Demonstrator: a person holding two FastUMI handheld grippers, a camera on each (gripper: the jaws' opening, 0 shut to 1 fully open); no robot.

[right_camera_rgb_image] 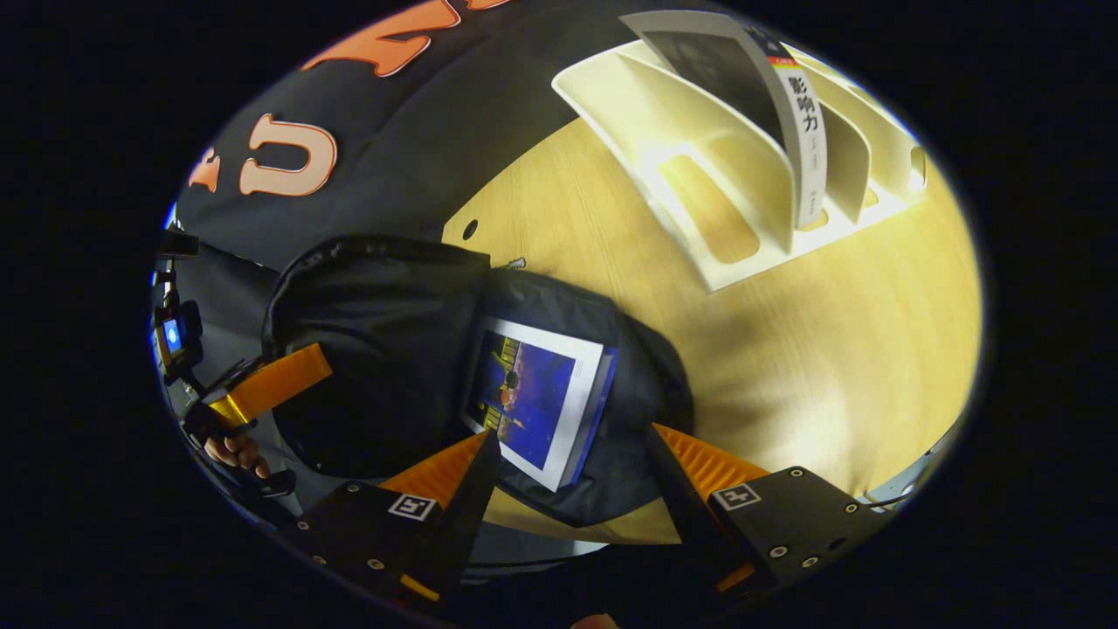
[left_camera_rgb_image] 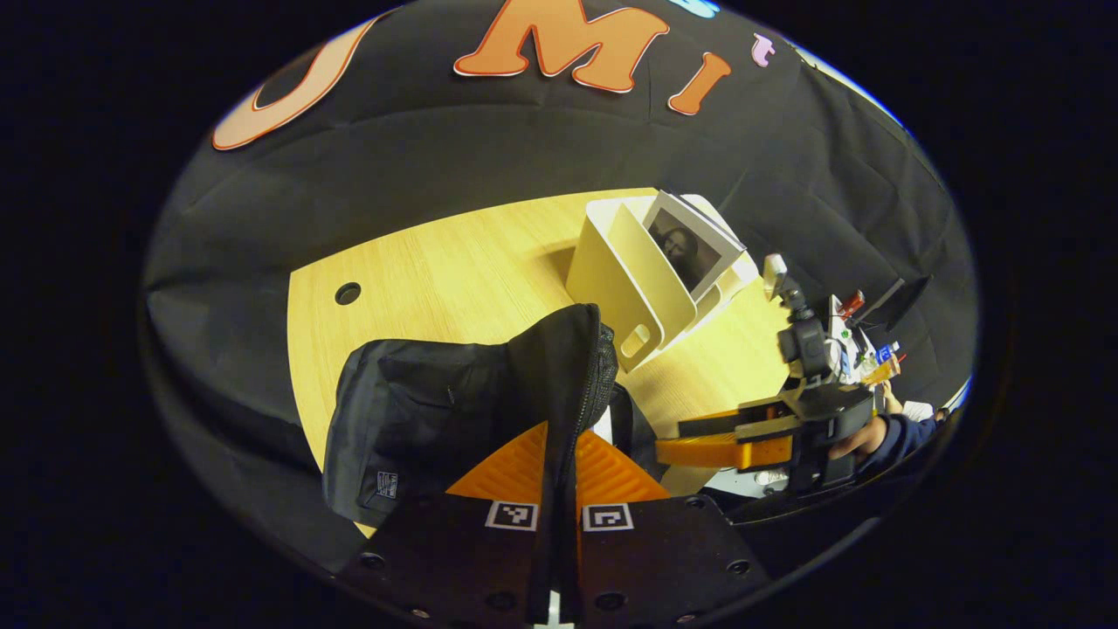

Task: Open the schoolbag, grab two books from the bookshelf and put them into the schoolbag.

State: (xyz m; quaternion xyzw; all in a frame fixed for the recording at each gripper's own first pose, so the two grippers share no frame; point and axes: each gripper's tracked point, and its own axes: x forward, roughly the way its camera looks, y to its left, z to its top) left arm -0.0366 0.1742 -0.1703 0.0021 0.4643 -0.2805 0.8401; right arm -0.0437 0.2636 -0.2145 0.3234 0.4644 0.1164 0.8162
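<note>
Your left gripper (left_camera_rgb_image: 559,454) sits closest, its two fingers pressed together on the raised black flap of the schoolbag (left_camera_rgb_image: 437,411), holding that flap up off the pale wooden surface (left_camera_rgb_image: 454,271). Seen from your right gripper view, the bag (right_camera_rgb_image: 384,341) lies opened on the surface (right_camera_rgb_image: 803,349), and a blue-covered book (right_camera_rgb_image: 537,397) rests inside the open compartment, while your right gripper (right_camera_rgb_image: 572,463) hovers just above it with its fingers spread wide apart and nothing between them. Farther back on the surface stands the cream bookshelf (right_camera_rgb_image: 716,166) with its slanted dividers, well apart from the bag; one grey-covered book (right_camera_rgb_image: 742,70) leans in a slot there. A small round hole (left_camera_rgb_image: 348,293) marks the surface near its far edge. Black cloth (left_camera_rgb_image: 489,148) walls the booth behind the surface, and past its right end you can glimpse a cluttered desk (left_camera_rgb_image: 860,336) with a dark monitor.
</note>
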